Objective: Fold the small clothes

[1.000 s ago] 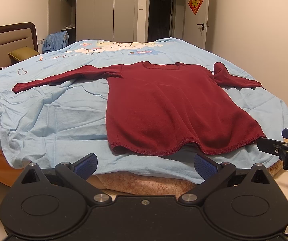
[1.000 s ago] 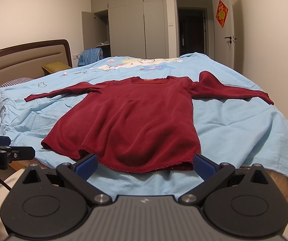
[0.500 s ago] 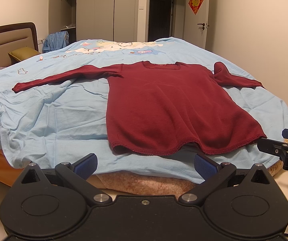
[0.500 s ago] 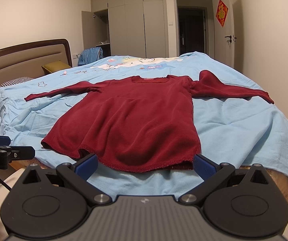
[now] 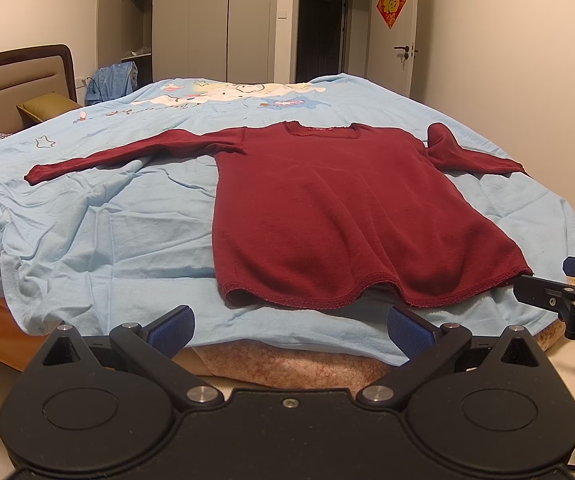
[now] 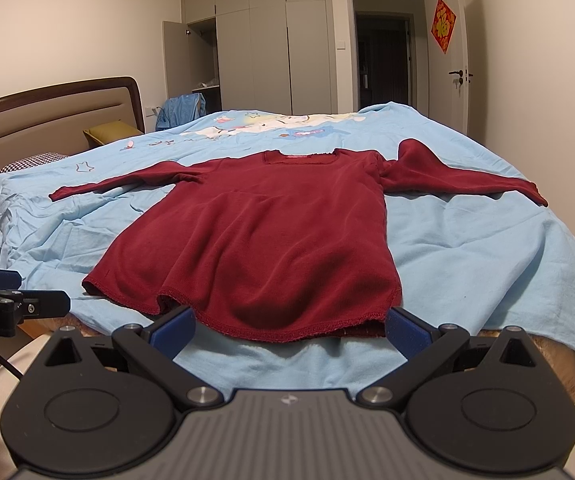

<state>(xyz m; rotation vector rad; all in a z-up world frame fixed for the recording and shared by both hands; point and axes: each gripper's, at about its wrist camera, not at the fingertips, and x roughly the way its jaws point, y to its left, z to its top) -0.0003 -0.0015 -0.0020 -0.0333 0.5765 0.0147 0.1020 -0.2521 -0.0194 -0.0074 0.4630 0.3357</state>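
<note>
Firstly, hidden: the bed's [image 5: 87,240] near edge lies behind both gripper bodies; the headboard [image 6: 47,120] is cut off at the frame's left; the neck label is too small to read.
Shirt [image 5: 347,216]: dark red, long-sleeved, flat on the blue sheet [image 6: 487,260], right of the bed's middle; hem at the near edge, neck at the far side; long axis hem to neck, away from the cameras; sleeves spread out to either side, the right one bunched at the shoulder.
Left gripper [image 5: 290,326]: fingers wide apart, holding nothing; short of the hem, not touching.
Right gripper [image 6: 290,326]: fingers wide apart, empty; blue pads [image 6: 173,330] just before the hem; contact uncertain.
</note>
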